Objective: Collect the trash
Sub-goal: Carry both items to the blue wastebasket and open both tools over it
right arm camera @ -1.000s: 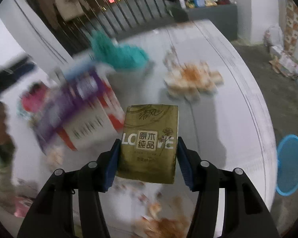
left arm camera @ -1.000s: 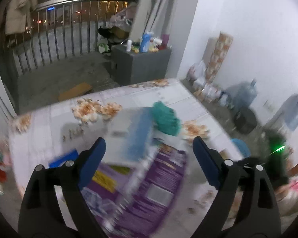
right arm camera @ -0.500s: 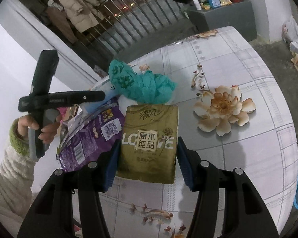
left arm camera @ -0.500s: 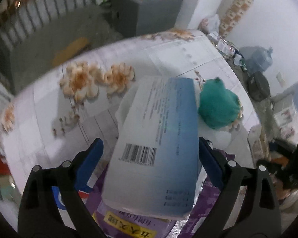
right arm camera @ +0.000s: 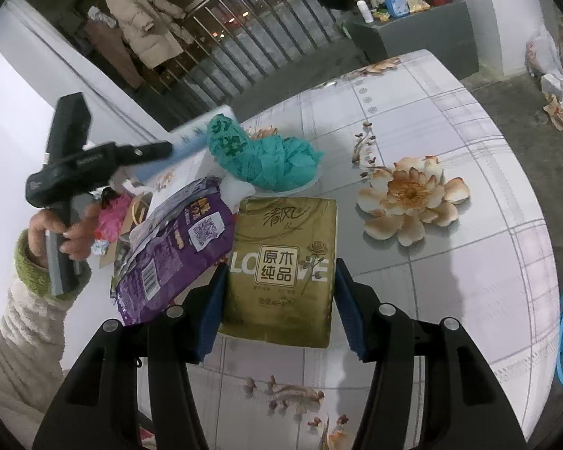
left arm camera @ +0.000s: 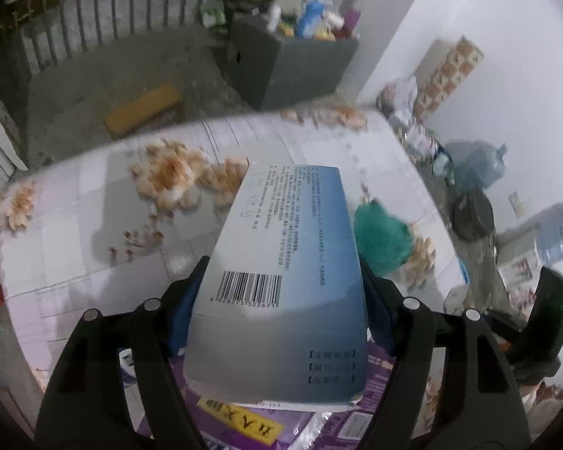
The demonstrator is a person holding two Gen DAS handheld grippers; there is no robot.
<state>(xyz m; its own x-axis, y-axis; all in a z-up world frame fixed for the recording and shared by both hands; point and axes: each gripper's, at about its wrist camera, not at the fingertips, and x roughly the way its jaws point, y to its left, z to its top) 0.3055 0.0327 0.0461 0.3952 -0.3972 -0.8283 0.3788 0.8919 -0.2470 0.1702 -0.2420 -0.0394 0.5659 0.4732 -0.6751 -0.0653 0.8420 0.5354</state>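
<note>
The left gripper (left arm camera: 281, 300) has just been closing; its blue fingers (left arm camera: 185, 311) now clamp the blue-and-white cardboard box (left arm camera: 285, 281) above a purple foil bag (left arm camera: 244, 427), largely hidden. The right gripper (right arm camera: 279, 307) is clamped on a gold tissue pack (right arm camera: 281, 266) over the floral bench (right arm camera: 469, 262).

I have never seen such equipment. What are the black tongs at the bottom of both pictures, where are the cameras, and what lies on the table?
There is no robot. A person holds a hand-operated gripper in each hand, with a camera on each looking along its two fingers. The left gripper has just been closing its jaws and now clamps a blue and white cardboard box. The right gripper holds a gold tissue pack. On the flower-patterned table lie a purple snack bag and a crumpled teal plastic bag. In the right camera's view you see the person's left hand holding the other gripper.
</note>
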